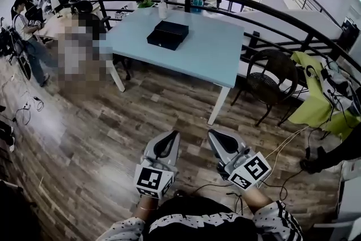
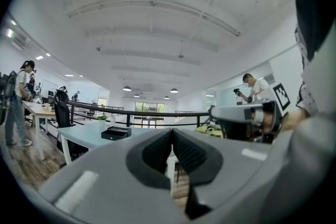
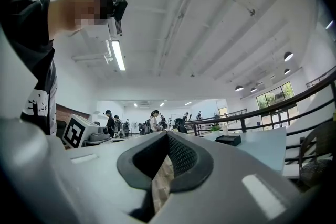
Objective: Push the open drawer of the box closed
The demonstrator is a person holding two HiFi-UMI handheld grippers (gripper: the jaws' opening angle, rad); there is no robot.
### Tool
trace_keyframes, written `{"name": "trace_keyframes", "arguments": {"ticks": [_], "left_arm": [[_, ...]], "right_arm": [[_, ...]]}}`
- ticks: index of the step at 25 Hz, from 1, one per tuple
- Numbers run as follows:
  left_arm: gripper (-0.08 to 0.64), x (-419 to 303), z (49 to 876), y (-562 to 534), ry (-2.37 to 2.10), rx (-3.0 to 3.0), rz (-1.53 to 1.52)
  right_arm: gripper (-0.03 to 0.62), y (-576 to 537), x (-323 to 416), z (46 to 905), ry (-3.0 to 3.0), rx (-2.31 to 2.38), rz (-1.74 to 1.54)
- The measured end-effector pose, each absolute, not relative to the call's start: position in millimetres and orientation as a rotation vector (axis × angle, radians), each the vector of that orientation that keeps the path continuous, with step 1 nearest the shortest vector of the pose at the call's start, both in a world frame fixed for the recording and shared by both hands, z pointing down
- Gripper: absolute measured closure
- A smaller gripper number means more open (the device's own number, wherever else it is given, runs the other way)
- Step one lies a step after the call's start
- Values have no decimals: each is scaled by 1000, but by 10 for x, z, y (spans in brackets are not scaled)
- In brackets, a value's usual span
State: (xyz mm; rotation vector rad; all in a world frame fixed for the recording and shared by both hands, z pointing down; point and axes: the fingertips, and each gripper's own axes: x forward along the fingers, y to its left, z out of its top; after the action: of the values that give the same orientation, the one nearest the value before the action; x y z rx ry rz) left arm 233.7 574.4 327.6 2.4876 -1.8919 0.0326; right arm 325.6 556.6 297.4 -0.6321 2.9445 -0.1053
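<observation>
A flat black box (image 1: pixel 167 35) lies on the light blue table (image 1: pixel 208 56), far ahead of me across the wooden floor. Its lower part, with a small pale knob, juts out slightly towards me. The box shows small in the left gripper view (image 2: pixel 116 134) and in the right gripper view (image 3: pixel 228 139). My left gripper (image 1: pixel 170 137) and right gripper (image 1: pixel 214 135) hang side by side close to my body, well short of the table. In each gripper's own view the jaws meet, left (image 2: pixel 171 131) and right (image 3: pixel 168 135), with nothing between them.
A black wicker chair (image 1: pixel 271 84) stands right of the table, and a yellow-green cloth (image 1: pixel 316 96) hangs beyond it. A black curved railing (image 1: pixel 237 0) runs behind the table. Cables (image 1: pixel 287 144) trail on the floor at right. People stand at desks far left (image 1: pixel 25 36).
</observation>
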Motion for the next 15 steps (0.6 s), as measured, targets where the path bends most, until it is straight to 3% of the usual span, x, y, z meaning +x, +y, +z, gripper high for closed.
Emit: {"name": "trace_keyframes", "arguments": {"ticks": [15], "left_arm": [[560,1359,3485,5974,-2038,2299,63]], "right_arm": [[589,5527,2388,3055,3025,-502,-129]]}}
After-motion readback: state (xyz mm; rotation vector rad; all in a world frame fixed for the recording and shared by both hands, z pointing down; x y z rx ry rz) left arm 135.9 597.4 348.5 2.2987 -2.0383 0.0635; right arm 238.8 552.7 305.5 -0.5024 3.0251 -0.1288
